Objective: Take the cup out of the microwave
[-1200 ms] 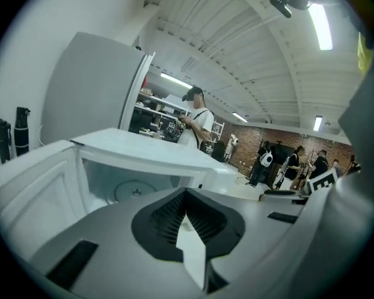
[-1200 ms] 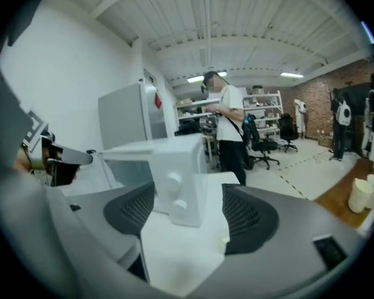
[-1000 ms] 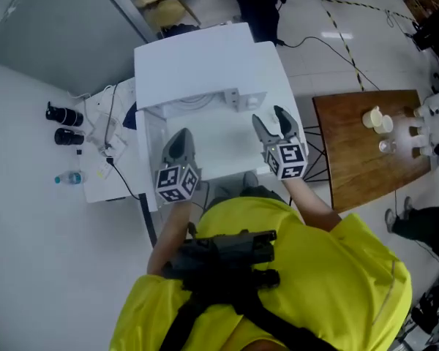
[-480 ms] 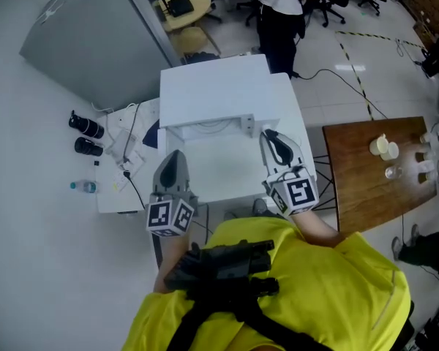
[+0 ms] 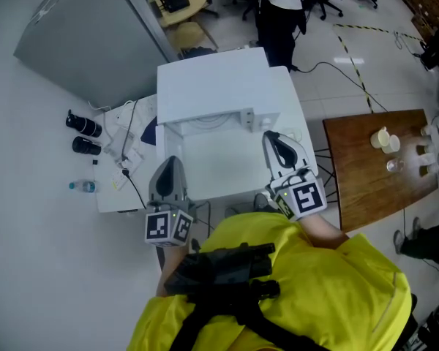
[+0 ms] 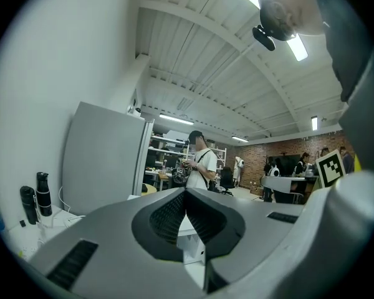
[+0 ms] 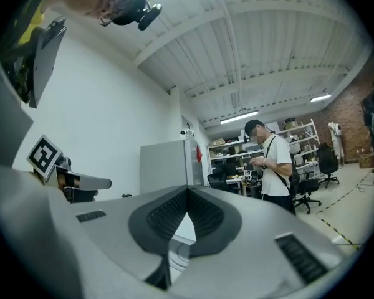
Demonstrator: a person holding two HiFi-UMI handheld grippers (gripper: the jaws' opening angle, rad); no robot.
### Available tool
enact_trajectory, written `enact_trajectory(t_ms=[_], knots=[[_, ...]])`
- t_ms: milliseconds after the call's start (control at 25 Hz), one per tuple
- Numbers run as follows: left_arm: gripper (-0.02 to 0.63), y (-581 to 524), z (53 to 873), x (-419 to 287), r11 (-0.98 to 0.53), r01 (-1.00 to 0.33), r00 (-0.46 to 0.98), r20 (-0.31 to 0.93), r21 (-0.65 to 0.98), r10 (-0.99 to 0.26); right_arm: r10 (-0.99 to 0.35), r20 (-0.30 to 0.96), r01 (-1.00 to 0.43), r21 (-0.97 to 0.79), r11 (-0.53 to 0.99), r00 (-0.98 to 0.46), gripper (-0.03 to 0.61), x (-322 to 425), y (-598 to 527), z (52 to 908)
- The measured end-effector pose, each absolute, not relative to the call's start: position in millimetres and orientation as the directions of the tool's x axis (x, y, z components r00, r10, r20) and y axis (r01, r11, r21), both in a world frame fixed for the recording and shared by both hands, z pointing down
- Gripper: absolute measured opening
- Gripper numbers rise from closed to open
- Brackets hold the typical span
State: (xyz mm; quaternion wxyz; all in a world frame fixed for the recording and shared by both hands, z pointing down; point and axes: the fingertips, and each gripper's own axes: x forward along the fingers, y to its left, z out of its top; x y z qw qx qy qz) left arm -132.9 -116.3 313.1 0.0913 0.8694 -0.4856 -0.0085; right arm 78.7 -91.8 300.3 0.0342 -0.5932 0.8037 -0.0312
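Note:
The white microwave (image 5: pixel 212 82) stands at the back of a white table (image 5: pixel 219 170) in the head view. No cup shows in it from any view. My left gripper (image 5: pixel 170 164) hovers over the table's front left, its jaws shut with nothing between them (image 6: pixel 186 193). My right gripper (image 5: pixel 273 139) hovers over the table's front right, pointing at the microwave. Its jaws are also shut on nothing (image 7: pixel 187 189). Both point level across the room.
A wooden table (image 5: pixel 366 189) at the right carries small cups (image 5: pixel 384 140). Left of the white table lie two black cylinders (image 5: pixel 82 134), a water bottle (image 5: pixel 82 186) and cables. A grey cabinet (image 5: pixel 80 35) stands at the back left. A person (image 5: pixel 278 6) stands beyond the microwave.
The right gripper's jaws, apart a second ago, have closed. Both grippers have drawn back from the microwave toward the table's front edge.

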Motion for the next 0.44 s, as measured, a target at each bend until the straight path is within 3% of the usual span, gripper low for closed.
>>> enact_trajectory(t_ms=[440], knots=[[0.000, -120.5, 309.5, -127.2, -0.547, -0.821, 0.563, 0.068, 0.164, -0.824, -0.954, 0.010, -0.951, -0.086, 0.298, -0.300, 0.005, 70.0, -88.7, 307.0]])
